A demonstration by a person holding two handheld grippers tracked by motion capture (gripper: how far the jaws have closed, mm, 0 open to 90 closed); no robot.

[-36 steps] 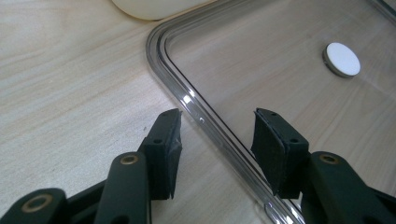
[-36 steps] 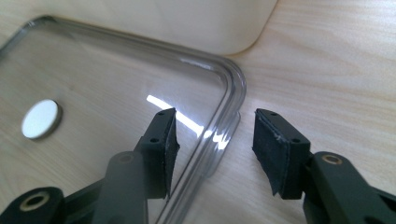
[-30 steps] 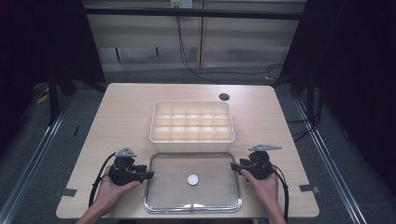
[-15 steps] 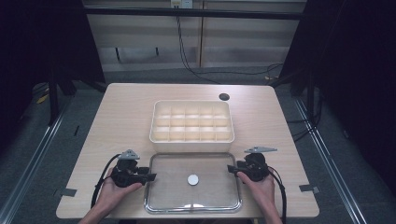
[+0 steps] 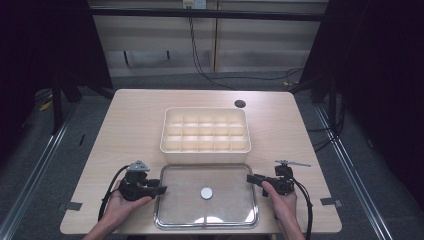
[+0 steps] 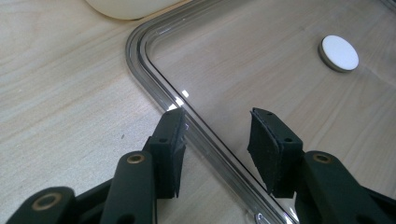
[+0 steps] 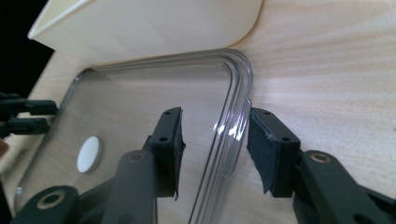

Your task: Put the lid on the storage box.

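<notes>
A clear flat lid (image 5: 225,176) with a white round disc (image 5: 206,193) at its middle lies at the front of the table. My left gripper (image 5: 161,189) is at its left edge. In the left gripper view the gripper (image 6: 217,123) straddles the lid's rim (image 6: 154,74); the jaws have just been closing, and the pads stand off it. My right gripper (image 5: 250,178) is at the right edge. In the right gripper view it (image 7: 215,121) straddles the rim (image 7: 236,116), jaws also just closing, with a gap left. The disc (image 6: 339,52) (image 7: 88,154) lies beyond both.
A cream box (image 5: 205,148) with several compartments stands just behind the lid, its corner near each gripper (image 6: 126,7) (image 7: 154,28). A dark round hole (image 5: 240,103) sits at the table's back right. Bare wood lies left and right of the lid.
The right hand has shifted slightly at the lid's right edge. The left hand, the lid and the box stay where they were.
</notes>
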